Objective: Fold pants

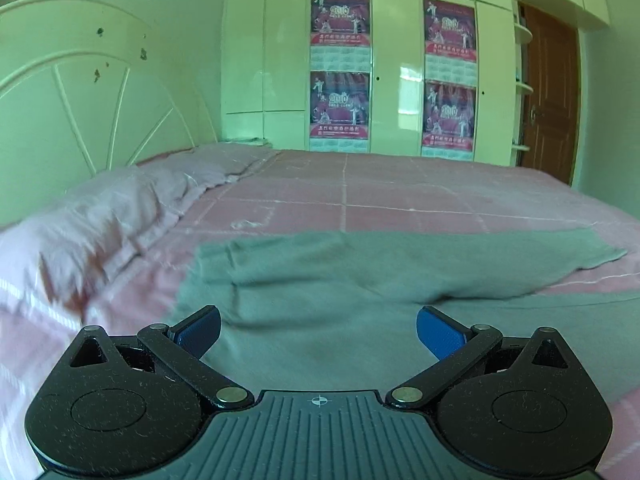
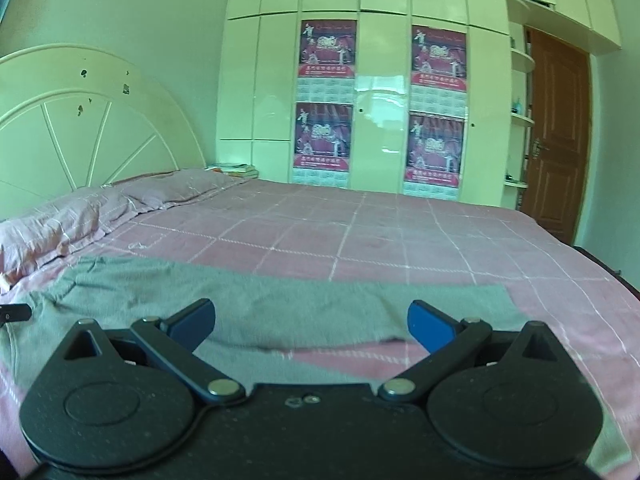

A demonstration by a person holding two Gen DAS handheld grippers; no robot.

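Grey-green pants [image 1: 360,280] [image 2: 248,304], spread flat w/ wrinkles across pink checked bed, legs toward right.

Matt grey cloth pants [image 1: 360,276]; glossy wardrobe [image 1: 396,80]

Wide bed covered by a pink checked sheet with thin white grid lines [image 2: 360,236], white arched wooden headboard with fan-shaped spokes [image 2: 80,120] at the left end. Two pale pink pillows in matching fabric [image 2: 72,220] lie side by side along the headboard edge, slightly crumpled. Grey-green knit pants [image 2: 248,304] spread flat across the near part of the sheet, one leg running right, edges rumpled; in the left wrist view [image 1: 360,272] a ridge of fabric crosses them, possibly a fold, though blur makes it uncertain.
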